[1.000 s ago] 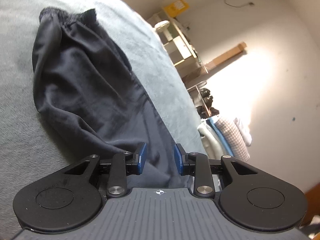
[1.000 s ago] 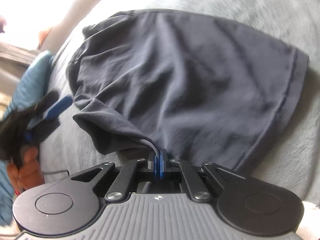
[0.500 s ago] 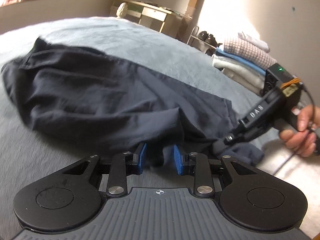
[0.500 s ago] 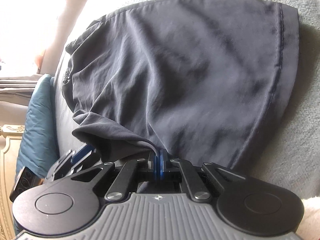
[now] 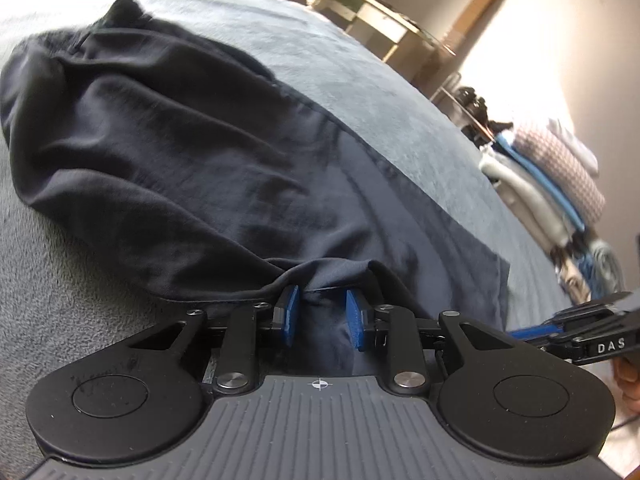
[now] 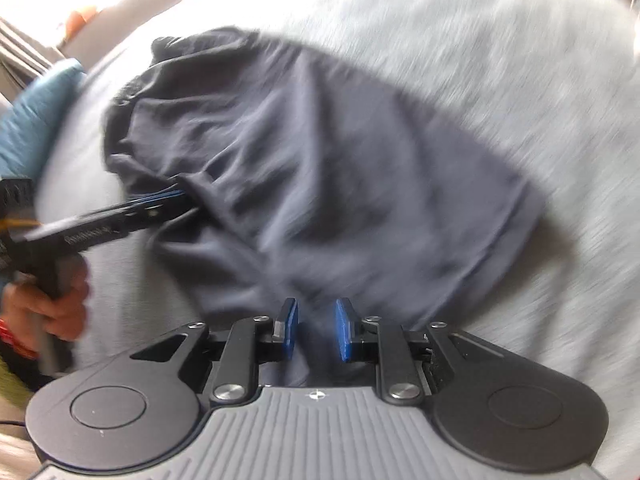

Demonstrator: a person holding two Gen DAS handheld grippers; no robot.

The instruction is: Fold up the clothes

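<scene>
Both tongs stand apart: left tongs (image 5: 322, 314) at the dark shorts' (image 5: 168, 152) hem, right tongs (image 6: 316, 326) just opened, gripping nothing. Soft, limp, light fabric; best pinched at hem corners.

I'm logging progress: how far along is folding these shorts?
Early. Done: the dark shorts lie spread on the grey blanket, still wrinkled. In hand: the right gripper has just opened, gripping nothing; the left gripper is open at the hem. Left: the folding itself.
</scene>
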